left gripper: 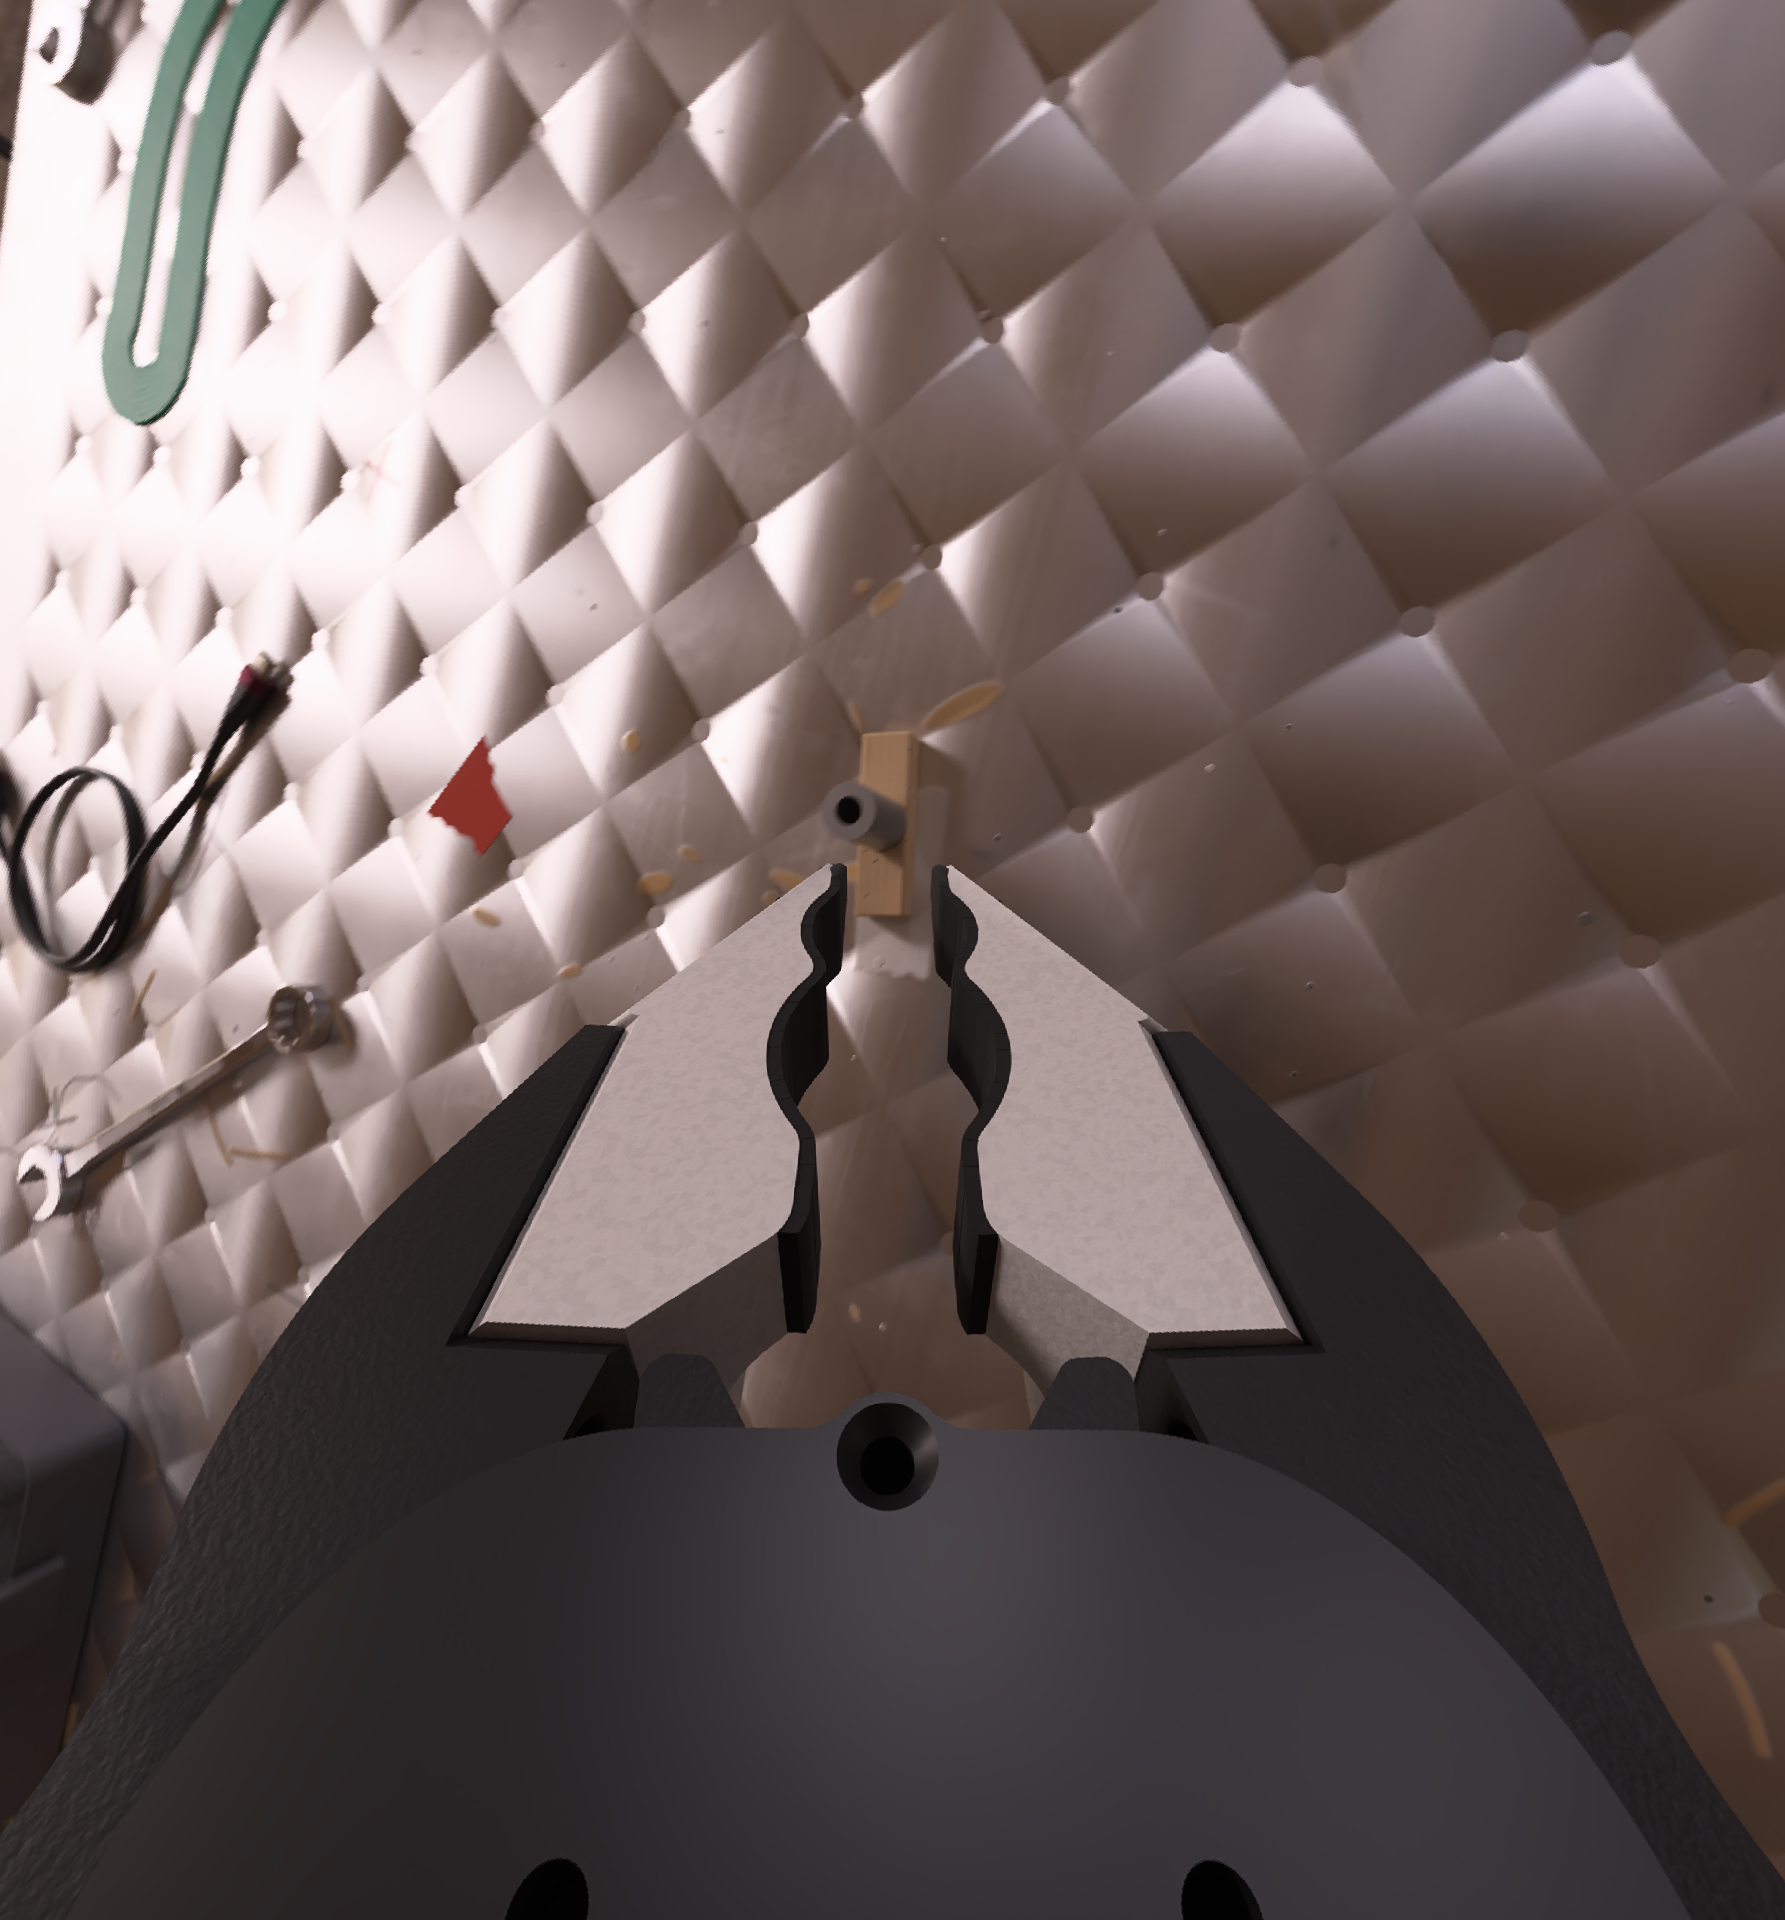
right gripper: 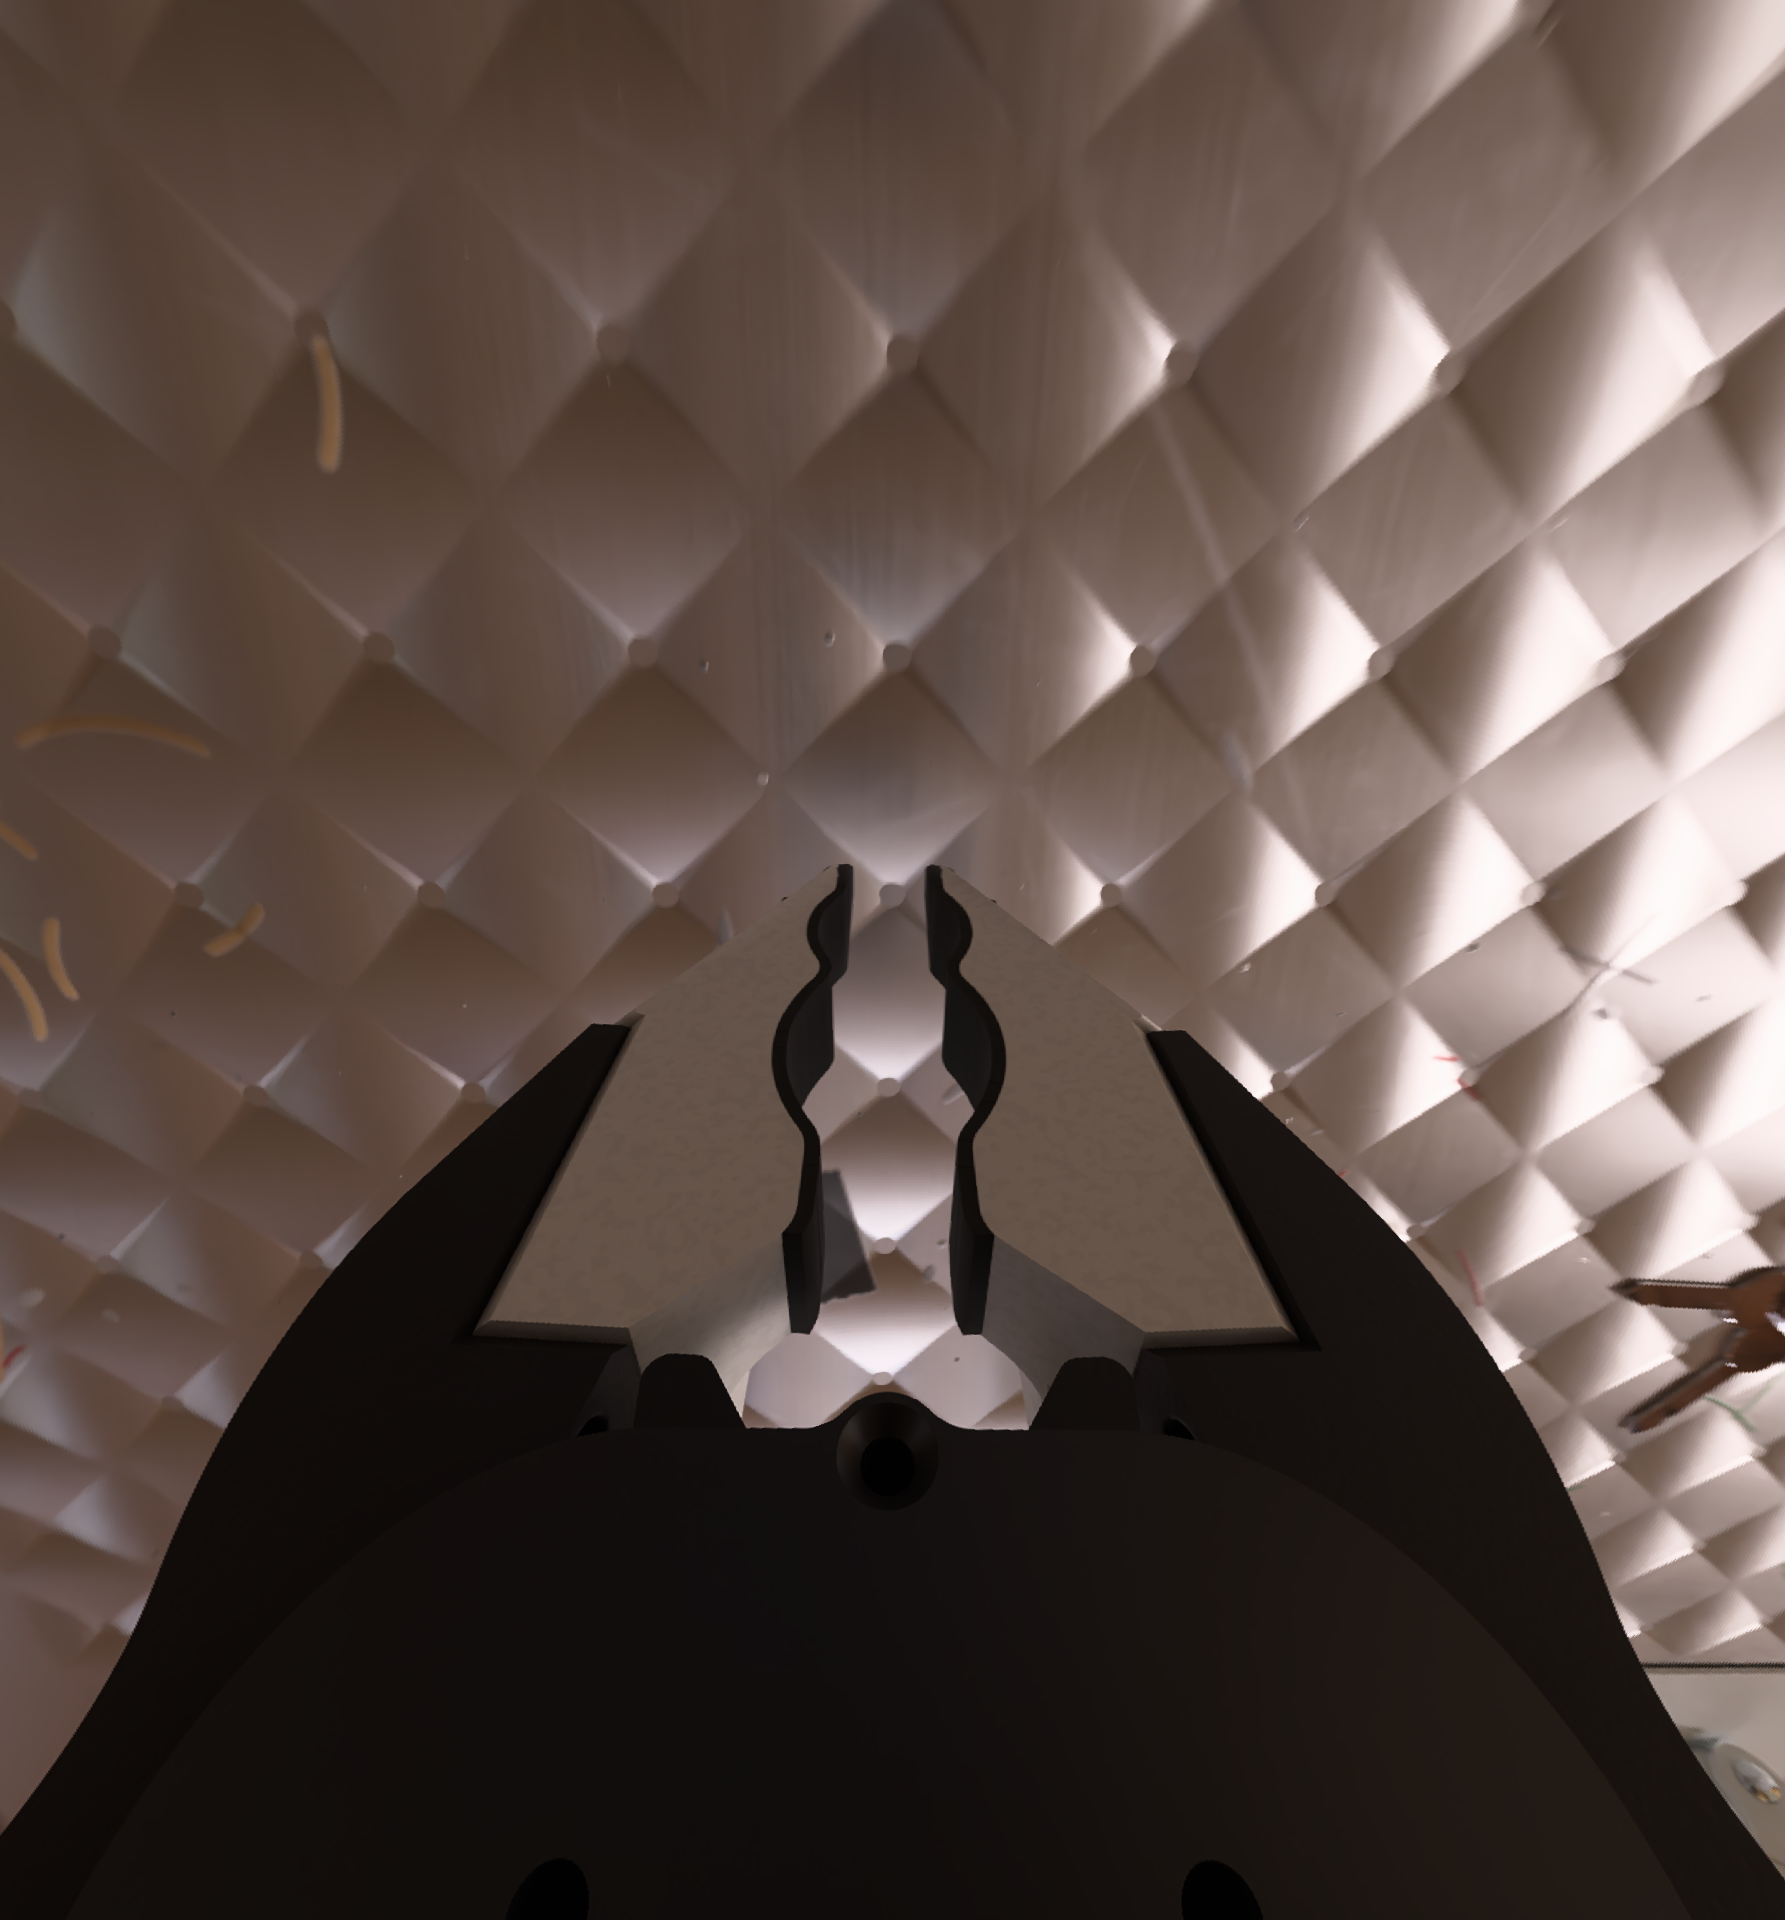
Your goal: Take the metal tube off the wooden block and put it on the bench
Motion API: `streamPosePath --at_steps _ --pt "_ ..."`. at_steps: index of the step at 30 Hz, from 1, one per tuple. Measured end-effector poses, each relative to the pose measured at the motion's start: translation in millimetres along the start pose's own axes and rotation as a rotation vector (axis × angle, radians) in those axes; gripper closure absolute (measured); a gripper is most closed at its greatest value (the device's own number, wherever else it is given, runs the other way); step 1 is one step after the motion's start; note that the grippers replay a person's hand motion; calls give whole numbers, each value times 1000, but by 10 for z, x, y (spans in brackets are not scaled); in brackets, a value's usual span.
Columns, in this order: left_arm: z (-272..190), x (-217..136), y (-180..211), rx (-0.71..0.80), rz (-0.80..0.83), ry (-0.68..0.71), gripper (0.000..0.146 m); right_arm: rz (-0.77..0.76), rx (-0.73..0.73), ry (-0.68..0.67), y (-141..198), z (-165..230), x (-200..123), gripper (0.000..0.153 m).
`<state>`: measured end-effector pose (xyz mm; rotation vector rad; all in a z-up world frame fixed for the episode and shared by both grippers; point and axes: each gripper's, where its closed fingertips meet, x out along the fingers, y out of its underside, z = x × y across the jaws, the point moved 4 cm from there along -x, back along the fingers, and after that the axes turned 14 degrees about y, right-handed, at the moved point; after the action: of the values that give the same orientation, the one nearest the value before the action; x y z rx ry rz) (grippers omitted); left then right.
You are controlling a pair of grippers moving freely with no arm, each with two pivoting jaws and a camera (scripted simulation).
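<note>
Left wrist view: short grey metal tube (left gripper: 865, 817) lying across pale wooden block (left gripper: 889, 821), tool (left gripper: 888, 875) apart.

tube: short grey metal tube (left gripper: 864, 814), lying on its side across the wooden block (left gripper: 889, 824), open end facing left and toward the camera, dark bore visible
block: small pale wood slab, lying flat, long side running near to far
bench: shiny diamond-patterned metal bench (left gripper: 1283, 623), block sits mid-surface

Cut off at twelve o'clock: green looped band (left gripper: 176, 208). Cropped at three o'clock, blurred: bunch of brown metal keys (right gripper: 1761, 1361). Hidden behind fingertips: pale wooden block's (left gripper: 888, 821) near end.
</note>
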<state>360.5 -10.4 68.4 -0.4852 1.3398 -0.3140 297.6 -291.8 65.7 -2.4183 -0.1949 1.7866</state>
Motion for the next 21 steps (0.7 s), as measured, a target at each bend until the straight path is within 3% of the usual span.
streamPosePath --at_steps 7,14,21 --pt "57 -85 137 -64 0 -8 128 -276 90 148 -765 -253 -79 119" --pt "21 30 149 -58 32 35 124 -472 36 152 -1596 -505 309 117" --pt "38 52 200 -69 31 43 125 -435 5 60 -1935 -755 703 116"
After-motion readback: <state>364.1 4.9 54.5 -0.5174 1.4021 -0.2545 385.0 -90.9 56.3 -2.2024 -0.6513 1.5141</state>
